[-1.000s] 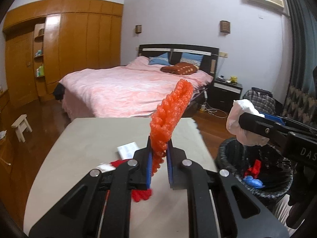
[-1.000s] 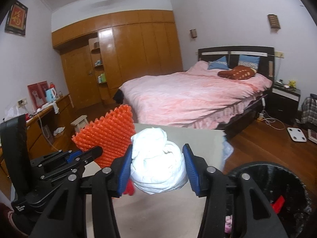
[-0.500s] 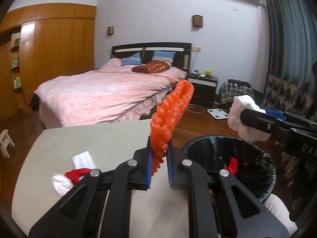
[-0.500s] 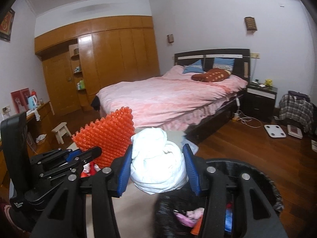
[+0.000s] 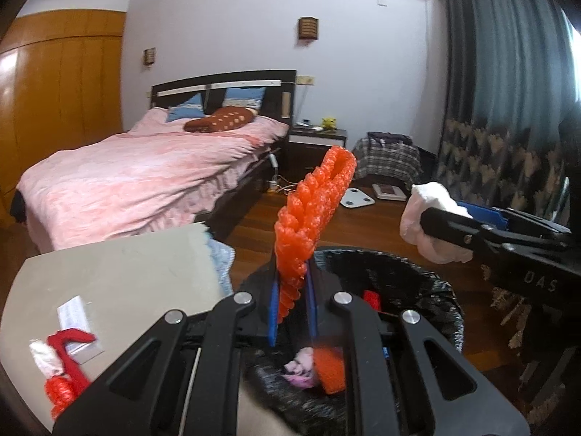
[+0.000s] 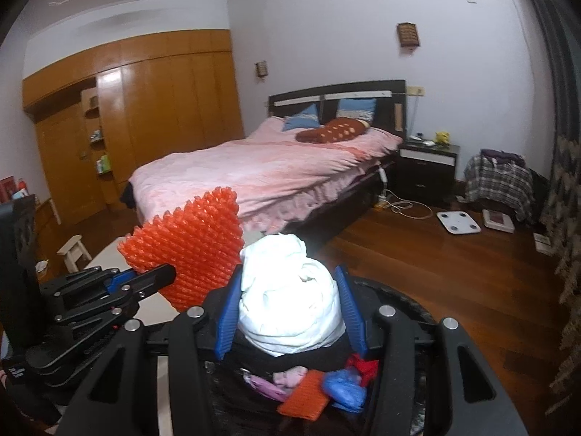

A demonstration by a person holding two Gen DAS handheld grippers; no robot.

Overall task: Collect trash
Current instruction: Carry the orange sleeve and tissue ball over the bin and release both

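Note:
My left gripper (image 5: 292, 290) is shut on an orange foam net (image 5: 312, 214), held upright above the near rim of the black trash bin (image 5: 417, 276). The net also shows in the right wrist view (image 6: 192, 247). My right gripper (image 6: 288, 305) is shut on a white crumpled wad (image 6: 290, 298) above the bin (image 6: 410, 301); the wad also shows in the left wrist view (image 5: 432, 225). The bin holds orange, pink, blue and red scraps. On the grey table (image 5: 127, 276) lie a red and white scrap (image 5: 61, 359) and a paper slip (image 5: 74, 314).
A pink bed (image 5: 145, 170) stands behind the table. A nightstand (image 5: 316, 145), a white scale (image 5: 356, 198) and a plaid bag (image 5: 388, 156) stand on the wood floor. A dark curtain (image 5: 508, 109) hangs at the right. Wardrobes (image 6: 145, 116) line the left wall.
Both grippers have swung right from over the table to over the bin, each still holding its piece. The bin's contents have come into view below them.

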